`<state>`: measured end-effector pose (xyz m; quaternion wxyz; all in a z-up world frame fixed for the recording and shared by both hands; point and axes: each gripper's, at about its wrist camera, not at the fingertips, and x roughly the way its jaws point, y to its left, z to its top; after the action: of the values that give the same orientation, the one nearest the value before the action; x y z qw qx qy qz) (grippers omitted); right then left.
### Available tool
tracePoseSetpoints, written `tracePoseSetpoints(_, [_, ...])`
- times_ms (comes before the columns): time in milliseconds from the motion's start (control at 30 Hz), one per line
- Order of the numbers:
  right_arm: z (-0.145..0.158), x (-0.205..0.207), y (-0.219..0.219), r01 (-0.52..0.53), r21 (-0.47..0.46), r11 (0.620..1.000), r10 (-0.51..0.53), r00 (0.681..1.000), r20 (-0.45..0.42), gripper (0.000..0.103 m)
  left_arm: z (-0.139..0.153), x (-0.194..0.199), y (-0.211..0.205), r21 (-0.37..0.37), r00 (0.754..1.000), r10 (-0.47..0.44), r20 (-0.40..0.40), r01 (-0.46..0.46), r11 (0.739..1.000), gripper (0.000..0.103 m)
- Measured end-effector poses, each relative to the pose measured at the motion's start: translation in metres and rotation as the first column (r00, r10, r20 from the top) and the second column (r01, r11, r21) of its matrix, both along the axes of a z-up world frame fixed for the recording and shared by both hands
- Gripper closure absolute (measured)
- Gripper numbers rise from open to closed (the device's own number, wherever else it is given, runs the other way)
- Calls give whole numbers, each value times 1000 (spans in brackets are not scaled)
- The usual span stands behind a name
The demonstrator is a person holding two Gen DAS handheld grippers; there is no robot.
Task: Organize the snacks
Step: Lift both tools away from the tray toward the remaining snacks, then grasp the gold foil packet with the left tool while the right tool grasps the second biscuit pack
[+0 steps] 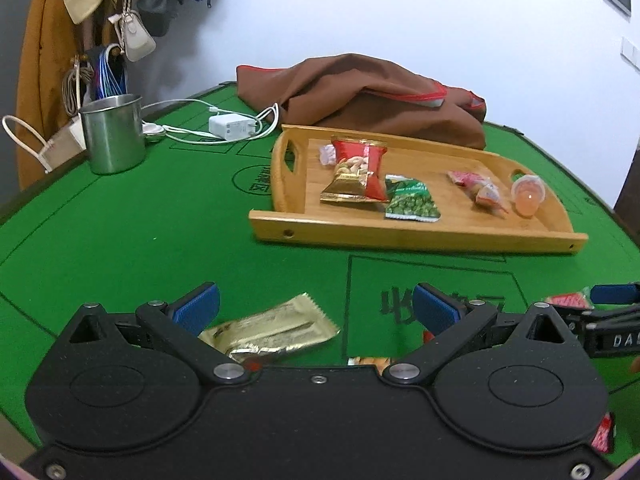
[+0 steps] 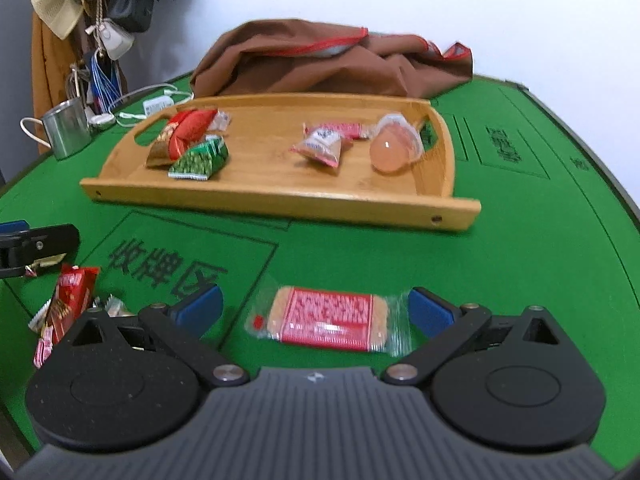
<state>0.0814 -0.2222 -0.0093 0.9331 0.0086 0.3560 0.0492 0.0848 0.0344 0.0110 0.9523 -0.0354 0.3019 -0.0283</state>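
A wooden tray (image 1: 416,234) (image 2: 280,196) on the green table holds a red-gold nut packet (image 1: 356,174), a green pea packet (image 1: 412,200), small pink-red candies (image 1: 480,190) and a pink jelly cup (image 1: 528,196) (image 2: 394,148). My left gripper (image 1: 316,308) is open; a gold wrapper (image 1: 276,330) lies on the felt between its fingers, nearer the left one. My right gripper (image 2: 316,308) is open around a red-and-white biscuit packet (image 2: 328,320) lying flat on the table. The right gripper's fingertip shows in the left wrist view (image 1: 612,294).
A red snack packet (image 2: 68,300) lies left of the right gripper. A steel mug (image 1: 114,134), a white charger with cable (image 1: 232,126) and a brown cloth bag (image 1: 368,96) sit behind the tray. Bags and coats hang at the far left.
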Motion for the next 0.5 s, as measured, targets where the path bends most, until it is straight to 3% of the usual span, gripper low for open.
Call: tracePoseSetpoints(500, [-3, 1, 5, 41, -59, 997, -43, 999, -28, 0, -9, -3, 6, -30, 993, 96, -76, -99, 995, 0])
